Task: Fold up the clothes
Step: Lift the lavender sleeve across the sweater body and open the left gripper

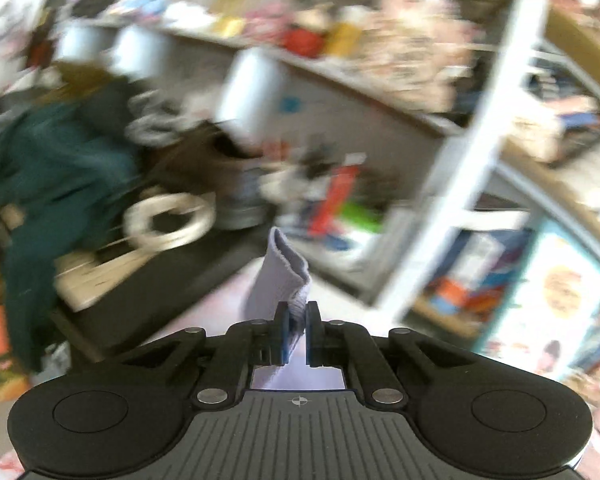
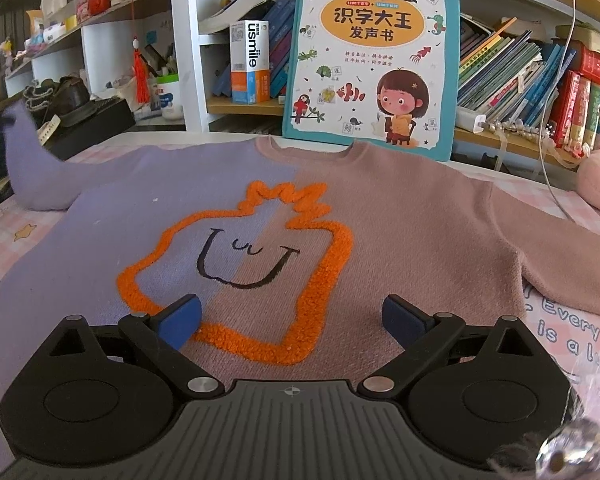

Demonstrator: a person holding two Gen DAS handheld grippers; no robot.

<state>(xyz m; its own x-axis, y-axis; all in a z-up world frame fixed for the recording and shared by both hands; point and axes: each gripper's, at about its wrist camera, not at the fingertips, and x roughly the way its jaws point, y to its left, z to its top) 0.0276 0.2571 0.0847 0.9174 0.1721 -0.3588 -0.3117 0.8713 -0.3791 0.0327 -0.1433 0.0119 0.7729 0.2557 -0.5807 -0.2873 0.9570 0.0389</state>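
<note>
Left hand-held gripper (image 1: pixel 297 334) clenched on the lilac sleeve cuff (image 1: pixel 284 280), held off the bench (image 2: pixel 4 236). Right hand-held gripper (image 2: pixel 291 322) released, jaws wide, over the sweater (image 2: pixel 380 232) spread flat at frame centre; lilac sleeve raised at upper left.

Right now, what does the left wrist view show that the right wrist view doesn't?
Only the left wrist view shows the left gripper shut on the lilac cuff, against blurred shelves.

Only the right wrist view shows the open right gripper over the sweater's orange outline face, plus the children's book propped behind.

Both show the lilac sleeve, lifted off the table.
</note>
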